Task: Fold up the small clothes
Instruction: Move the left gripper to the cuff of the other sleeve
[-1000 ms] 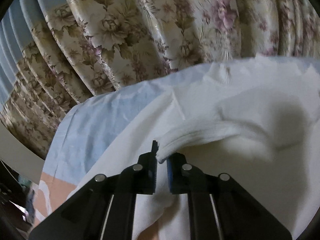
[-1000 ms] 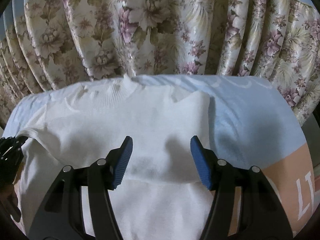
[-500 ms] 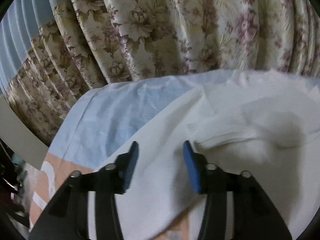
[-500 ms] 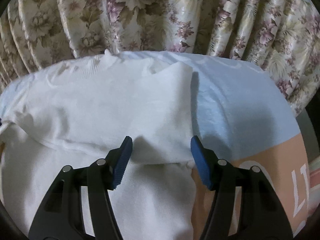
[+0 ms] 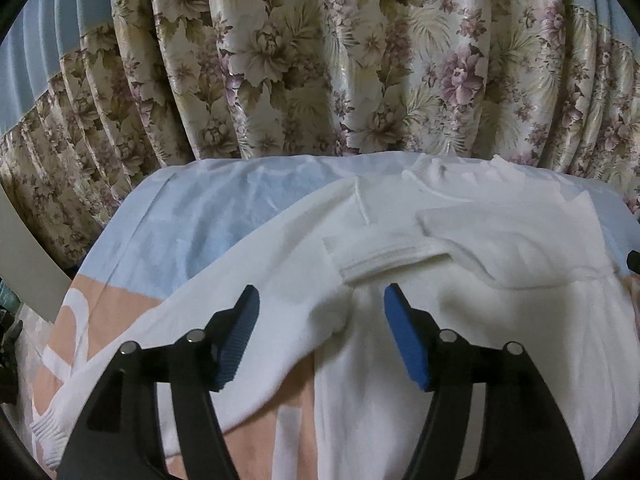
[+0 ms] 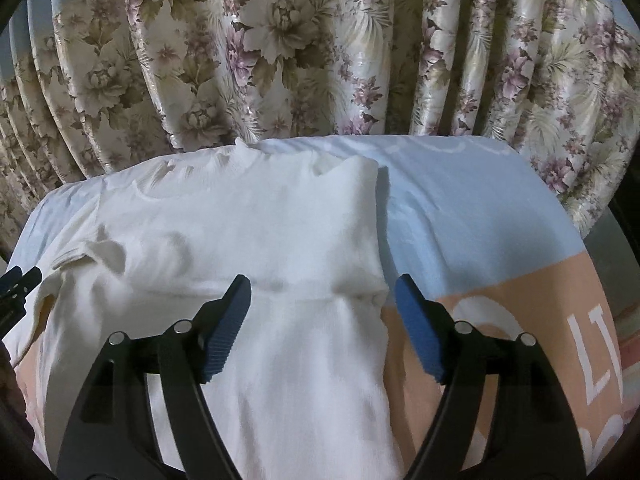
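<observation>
A white long-sleeved top (image 5: 472, 320) lies flat on a blue and peach cloth (image 5: 208, 228). Its left sleeve cuff (image 5: 380, 258) lies folded across the chest, and the right sleeve (image 6: 280, 232) is folded across too. My left gripper (image 5: 320, 320) is open and empty, just above the garment below the cuff. My right gripper (image 6: 322, 312) is open and empty above the right side of the top (image 6: 304, 360), near its folded edge. The left gripper's tip shows at the left edge of the right wrist view (image 6: 16, 284).
A floral curtain (image 5: 340, 60) hangs close behind the far edge of the surface. The cloth's peach part carries white lettering (image 6: 592, 360) at the right. The surface drops off at the left (image 5: 36, 248) and right (image 6: 608, 248).
My left gripper has let go of the sleeve cuff, opened and drawn back; the cuff now lies on the chest. My right gripper stayed open and shifted slightly.
</observation>
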A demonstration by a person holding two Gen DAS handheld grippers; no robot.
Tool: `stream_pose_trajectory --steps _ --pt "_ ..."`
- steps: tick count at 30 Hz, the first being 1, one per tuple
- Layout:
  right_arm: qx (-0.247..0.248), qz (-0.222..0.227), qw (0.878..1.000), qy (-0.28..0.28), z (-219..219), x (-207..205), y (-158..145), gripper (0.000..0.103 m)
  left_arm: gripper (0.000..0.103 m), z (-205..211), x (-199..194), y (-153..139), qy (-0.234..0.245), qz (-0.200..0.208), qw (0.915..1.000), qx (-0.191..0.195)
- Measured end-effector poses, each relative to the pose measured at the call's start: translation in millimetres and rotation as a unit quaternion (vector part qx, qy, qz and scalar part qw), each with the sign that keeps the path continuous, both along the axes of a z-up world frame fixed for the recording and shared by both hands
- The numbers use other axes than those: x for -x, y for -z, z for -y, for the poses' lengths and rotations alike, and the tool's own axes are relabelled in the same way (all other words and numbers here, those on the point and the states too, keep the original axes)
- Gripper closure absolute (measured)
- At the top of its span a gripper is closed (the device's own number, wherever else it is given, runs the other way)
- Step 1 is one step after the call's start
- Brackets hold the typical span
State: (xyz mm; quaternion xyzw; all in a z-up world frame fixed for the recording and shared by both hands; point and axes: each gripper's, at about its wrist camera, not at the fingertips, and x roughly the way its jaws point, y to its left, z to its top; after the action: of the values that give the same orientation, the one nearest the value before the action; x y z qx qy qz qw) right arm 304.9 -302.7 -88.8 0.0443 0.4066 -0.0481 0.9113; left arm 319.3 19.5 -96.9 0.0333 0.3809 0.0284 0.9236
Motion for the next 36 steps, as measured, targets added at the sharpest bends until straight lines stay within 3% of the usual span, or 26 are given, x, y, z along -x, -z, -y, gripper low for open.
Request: stream_pose_trajectory --steps 17,26,36 --pt "-0.003 0.03 0.999 -0.027 -50.7 120.9 -22.3 0.02 0.034 -30.8 106.7 -16.0 -0.003 0.015 0.9996 0.025" --pt "-0.015 0.023 0.998 -0.055 -84.6 177.9 -7.4 0.019 0.031 -84.2 185.5 -3.4 -0.036 0.015 0.9989 0.026" --pt "0.012 0.046 0.996 -0.081 -120.8 216.0 -6.7 0.018 0.031 -146.7 234.8 12.8 -0.086 0.019 0.9953 0.041"
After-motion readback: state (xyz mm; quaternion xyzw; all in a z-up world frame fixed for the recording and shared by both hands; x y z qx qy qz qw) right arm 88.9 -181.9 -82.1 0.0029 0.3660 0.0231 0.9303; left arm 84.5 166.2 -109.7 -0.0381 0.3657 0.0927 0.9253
